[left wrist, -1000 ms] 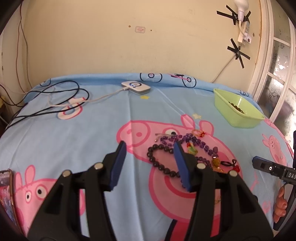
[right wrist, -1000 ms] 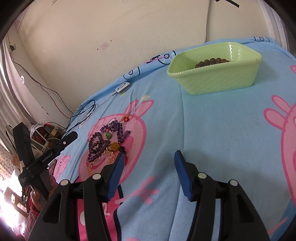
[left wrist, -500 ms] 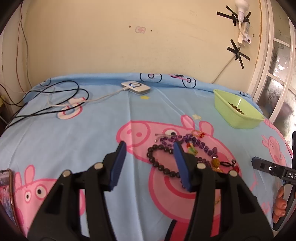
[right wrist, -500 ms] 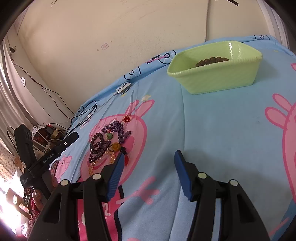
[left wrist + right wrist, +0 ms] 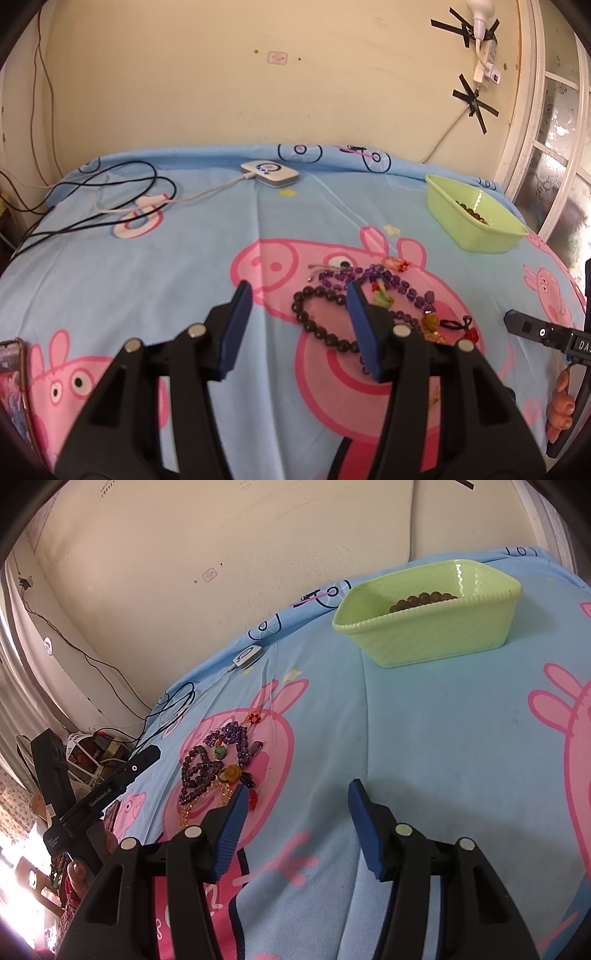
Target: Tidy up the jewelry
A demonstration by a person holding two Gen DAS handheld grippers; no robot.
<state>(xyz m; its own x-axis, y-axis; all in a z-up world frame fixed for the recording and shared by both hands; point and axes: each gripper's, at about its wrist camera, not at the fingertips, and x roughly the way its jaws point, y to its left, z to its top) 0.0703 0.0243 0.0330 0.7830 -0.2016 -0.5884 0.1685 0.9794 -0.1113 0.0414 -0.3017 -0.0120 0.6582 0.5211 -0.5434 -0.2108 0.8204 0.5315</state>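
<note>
Left of the jewelry pile point(image 5: 373, 295), a phone point(image 5: 13, 391) lies at the sheet's edge, with cables point(image 5: 110, 199) and a white charger point(image 5: 269, 172) beyond. The pile of dark, purple and amber beads sits tangled on the pink pig print. Right of it stands a green bin point(image 5: 476, 218) holding brown beads point(image 5: 421, 600). The left gripper point(image 5: 297, 317) hovers at the pile, half open and empty; the right gripper point(image 5: 295, 808) hovers beside it, likewise.

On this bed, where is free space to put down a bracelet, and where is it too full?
Free: the sheet between the green tub and the jewelry heap, and the patch between the heap and the black cables. Crowded: the heap itself, beside the open left claw, and the far-left corner with the cables.
</note>
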